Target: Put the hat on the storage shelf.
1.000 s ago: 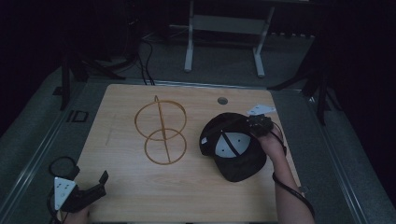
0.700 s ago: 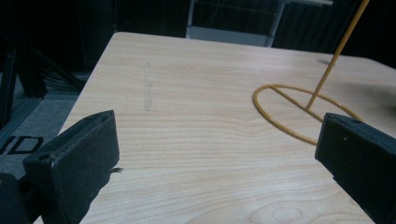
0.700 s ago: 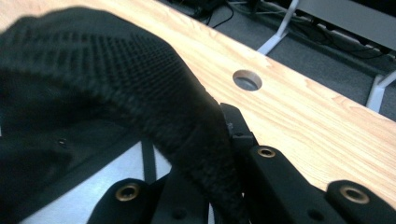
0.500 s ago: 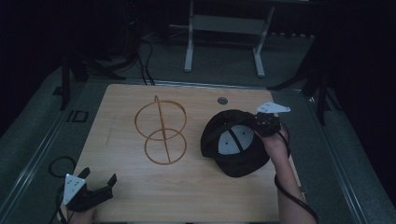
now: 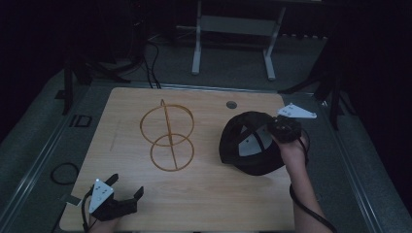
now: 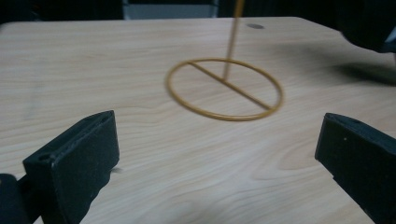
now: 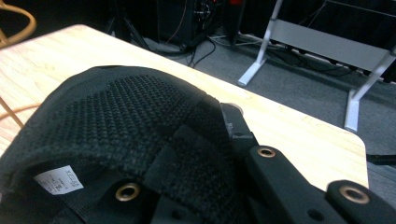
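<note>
The black cap (image 5: 250, 143) lies upside down at the right of the surface (image 5: 209, 194), its opening facing up, a white label (image 7: 58, 179) showing inside. The right gripper (image 5: 284, 130) sits at the cap's far right edge. In the right gripper view the jaws are clamped on the cap's rim near the back strap, with mesh fabric bulging up over them. So the cap extends left and toward the near side from those jaws, and the right hand (image 5: 294, 150) is the one on it.

The wire stand (image 5: 167, 136), two gold rings joined by an upright rod, stands left of the cap and apart from it, around the middle of the surface. From the gripped rim the stand lies to the left, so any carry toward it would run leftward across open wood.

The left gripper (image 5: 114, 199) rests at the near left corner, well apart from both cap and stand. Its jaws stand wide apart with nothing between them, and they point at the stand's lower ring (image 6: 225, 88), seen ahead in the left gripper view.

The surface is pale wood with a small round hole (image 5: 231, 104) near its far edge. Around it the room is dark: grey floor, trailing cables (image 5: 150, 53) and a white metal frame (image 5: 233, 29) beyond the far edge.
</note>
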Motion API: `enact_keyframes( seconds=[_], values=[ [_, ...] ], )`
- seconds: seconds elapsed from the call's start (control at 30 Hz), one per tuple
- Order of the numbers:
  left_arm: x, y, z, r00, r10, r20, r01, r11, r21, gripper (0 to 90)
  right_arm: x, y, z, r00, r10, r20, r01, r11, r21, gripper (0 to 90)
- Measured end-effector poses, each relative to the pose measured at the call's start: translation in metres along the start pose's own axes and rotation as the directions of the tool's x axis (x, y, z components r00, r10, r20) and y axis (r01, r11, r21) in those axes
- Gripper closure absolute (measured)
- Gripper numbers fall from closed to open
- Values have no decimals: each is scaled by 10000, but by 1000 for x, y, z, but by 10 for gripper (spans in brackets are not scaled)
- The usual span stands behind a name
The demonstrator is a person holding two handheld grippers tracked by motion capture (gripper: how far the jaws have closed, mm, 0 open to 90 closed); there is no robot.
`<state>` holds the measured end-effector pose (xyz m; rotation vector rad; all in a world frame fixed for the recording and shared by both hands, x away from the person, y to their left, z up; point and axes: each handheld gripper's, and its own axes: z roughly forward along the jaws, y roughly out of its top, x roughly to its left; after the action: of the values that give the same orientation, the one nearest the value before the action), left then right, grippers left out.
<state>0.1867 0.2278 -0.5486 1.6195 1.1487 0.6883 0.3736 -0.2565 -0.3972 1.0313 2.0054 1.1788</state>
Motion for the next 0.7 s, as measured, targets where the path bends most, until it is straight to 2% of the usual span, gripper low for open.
enact_keyframes(
  seconds=[0.03, 0.07, 0.13, 0.17, 0.2, 0.23, 0.27, 0.3, 0.33, 0.37, 0.4, 0.5, 0.53, 0.57, 0.6, 0.63, 0.67, 0.7],
  values=[
    [0, 0, 0, 10000, 0, 0, 0, 10000, 0, 3, 0, 0, 0, 10000, 0, 0, 0, 10000, 0, 891],
    [-8, 2, 4, 9996, -18, 268, 19, 10000, -19, 3, 1, 1, -4, 10000, -9, 29, 10, 10000, -88, 891],
    [-16, 4, 8, 9987, 62, 508, -59, 10000, -58, 26, 2, 2, -9, 9999, 114, -18, -114, 9997, -221, 891],
    [-16, 4, 8, 9987, 62, 508, -59, 10000, -58, 30, 2, 2, -9, 9999, 114, -18, -114, 9997, -221, 891],
    [-24, 5, 12, 9972, 22, 749, -15, 10000, -92, 30, 4, 3, -14, 9999, 118, 4, -118, 9993, -363, 891],
    [-24, 5, 12, 9972, 22, 749, -15, 10000, -92, 30, 4, 3, -14, 9999, 118, 4, -118, 9993, -363, 891],
    [-33, 5, 16, 9950, 226, 969, -222, 9997, -51, 30, 8, 4, -19, 10000, 78, -7, -78, 9988, -482, 891],
    [-33, 5, 16, 9950, 226, 969, -222, 9997, -51, 30, 8, 4, -19, 10000, 78, -7, -78, 9988, -482, 891],
    [-40, 8, 20, 9915, 420, 1230, -423, 9991, 0, 31, 11, 6, -23, 10000, 67, 35, -65, 9987, -514, 890],
    [-40, 8, 20, 9915, 420, 1230, -423, 9991, 0, 31, 13, 6, -25, 10000, 46, 36, -43, 9984, -565, 891],
    [-46, 11, 24, 9885, 381, 1464, -384, 9993, -8, 35, 14, 7, -27, 9999, 97, 28, -95, 9980, -621, 891],
    [-51, 14, 29, 9857, 281, 1660, -280, 9996, -31, 47, 18, 8, -30, 9999, 86, 80, -81, 9977, -678, 891],
    [-58, 18, 34, 9831, 410, 1783, -404, 9992, -75, 47, 20, 9, -32, 9998, 202, -39, -204, 9965, -815, 890],
    [-58, 18, 34, 9831, 410, 1783, -404, 9992, -75, 47, 20, 9, -32, 9998, 202, -39, -204, 9965, -815, 890],
    [-65, 22, 39, 9781, 526, 2013, -508, 9986, -138, 47, 22, 10, -33, 9997, 201, -149, -214, 9955, -922, 890],
    [-65, 22, 39, 9781, 526, 2013, -508, 9986, -138, 53, 23, 10, -34, 9996, 232, -167, -247, 9950, -968, 890],
    [-72, 27, 44, 9738, 633, 2185, -606, 9980, -190, 56, 25, 11, -34, 9997, 199, -143, -213, 9948, -993, 890],
    [-72, 27, 44, 9738, 633, 2185, -606, 9980, -190, 55, 25, 11, -34, 9997, 199, -143, -213, 9948, -993, 890]
  ],
)
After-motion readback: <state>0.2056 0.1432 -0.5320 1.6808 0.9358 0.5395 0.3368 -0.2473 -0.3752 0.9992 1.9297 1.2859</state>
